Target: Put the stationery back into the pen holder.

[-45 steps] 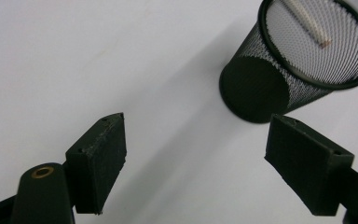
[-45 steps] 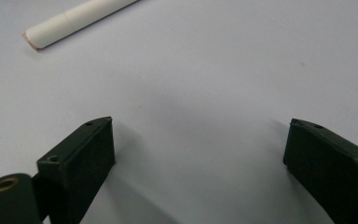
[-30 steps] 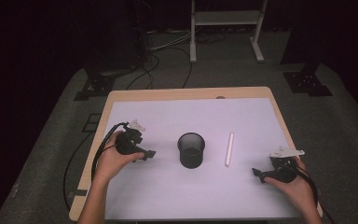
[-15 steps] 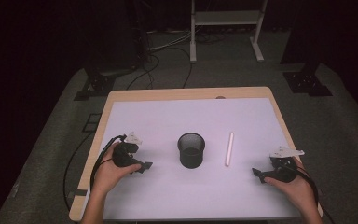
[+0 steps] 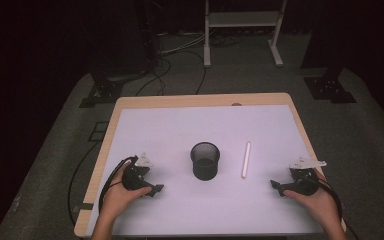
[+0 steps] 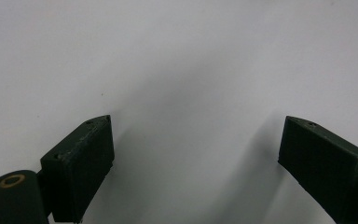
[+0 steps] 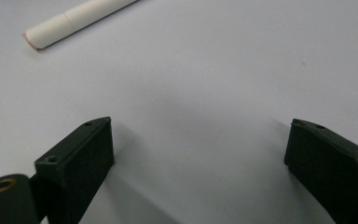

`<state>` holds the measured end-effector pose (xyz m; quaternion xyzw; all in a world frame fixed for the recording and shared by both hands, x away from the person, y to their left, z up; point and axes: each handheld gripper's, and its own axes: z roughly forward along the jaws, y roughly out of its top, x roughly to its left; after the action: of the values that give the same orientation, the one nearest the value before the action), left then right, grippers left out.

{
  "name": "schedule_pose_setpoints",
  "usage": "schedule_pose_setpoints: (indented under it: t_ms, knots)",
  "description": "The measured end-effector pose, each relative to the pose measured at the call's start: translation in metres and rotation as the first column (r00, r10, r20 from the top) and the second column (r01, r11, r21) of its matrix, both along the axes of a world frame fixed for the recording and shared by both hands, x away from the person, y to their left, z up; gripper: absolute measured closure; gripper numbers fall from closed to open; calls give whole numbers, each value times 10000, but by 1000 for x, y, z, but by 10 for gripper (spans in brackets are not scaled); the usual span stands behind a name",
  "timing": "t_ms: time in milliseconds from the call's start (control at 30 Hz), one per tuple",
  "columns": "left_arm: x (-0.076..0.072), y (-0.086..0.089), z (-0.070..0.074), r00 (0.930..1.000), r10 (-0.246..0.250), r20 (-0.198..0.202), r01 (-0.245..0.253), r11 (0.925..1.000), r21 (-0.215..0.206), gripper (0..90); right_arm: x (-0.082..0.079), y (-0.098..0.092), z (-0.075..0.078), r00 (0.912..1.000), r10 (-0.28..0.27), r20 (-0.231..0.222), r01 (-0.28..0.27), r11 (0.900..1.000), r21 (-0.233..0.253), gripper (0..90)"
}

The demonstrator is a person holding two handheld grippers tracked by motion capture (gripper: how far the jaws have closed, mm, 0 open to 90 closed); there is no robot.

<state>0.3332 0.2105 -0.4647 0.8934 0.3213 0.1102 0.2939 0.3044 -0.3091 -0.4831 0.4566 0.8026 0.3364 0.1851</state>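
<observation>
Pen cup (image 5: 205, 160) first: it is a black mesh cup that stands upright near the middle of the table (image 5: 180, 102), a bit closer to the near edge than to the far edge. Its mouth faces up and it looks dark inside, so what it holds cannot be told.

Going from the left side of the table, the left gripper (image 5: 154, 189) sits near the near left corner, held in the person's left hand (image 5: 117, 195). It rests low over the white table top and points toward the cup, but it is apart from the cup. A black cable (image 5: 111, 175) loops around the hand (it is part of the gripper). In the left gripper view, the left gripper (image 6: 196, 154) has its two black jaws spread wide with only bare white table between them, so it holds nothing.

Past the cup, to its right, lies a pale stick (image 5: 246, 159) that looks like a marker or a rolled tube. It lies flat, with one end toward the far edge and one toward the near edge, near the cup but not touching it.

Last, near the near right corner, the right gripper (image 5: 276, 186) is held in the person's right hand (image 5: 316, 200) and points to the left across the table. In the right gripper view, the right gripper (image 7: 200, 154) has its jaws spread wide too, with nothing in them, and the pale stick (image 7: 77, 21) lies ahead, well apart.
</observation>
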Motion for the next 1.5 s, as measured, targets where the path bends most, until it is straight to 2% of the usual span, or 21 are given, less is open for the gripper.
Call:
schedule_pose_setpoints:
  t_ms: [333,467,533,600,633,700,1033,1500]
  knots:
    - [-8,7,-9,9974,-74,720,122,9977,-671,71,0,1,1,10000,-74,-40,74,10000,6,70]
    - [-11,13,-15,9935,-76,1134,220,9917,-1266,61,1,2,3,9998,-104,-170,102,9999,-117,76]
    - [-11,13,-15,9935,-87,1133,229,9920,-1241,60,2,3,4,9995,-134,-277,128,9997,-199,82]
    - [-11,13,-15,9936,-82,1124,223,9919,-1247,60,2,4,7,9994,-83,-350,74,9997,-249,165]
    - [-11,13,-15,9937,-80,1122,221,9919,-1252,60,3,5,9,9994,-112,-331,103,9996,-268,175]
    - [-11,13,-15,9937,-79,1115,220,9918,-1260,59,5,6,13,9992,-161,-361,146,9991,-408,174]
    - [-10,13,-15,9942,-117,1072,253,9916,-1266,55,14,14,28,9963,-196,-840,169,9993,-331,251]
    - [-10,12,-15,9941,-198,1064,328,9920,-1216,34,35,34,49,9943,-109,-1057,95,9999,-140,326]
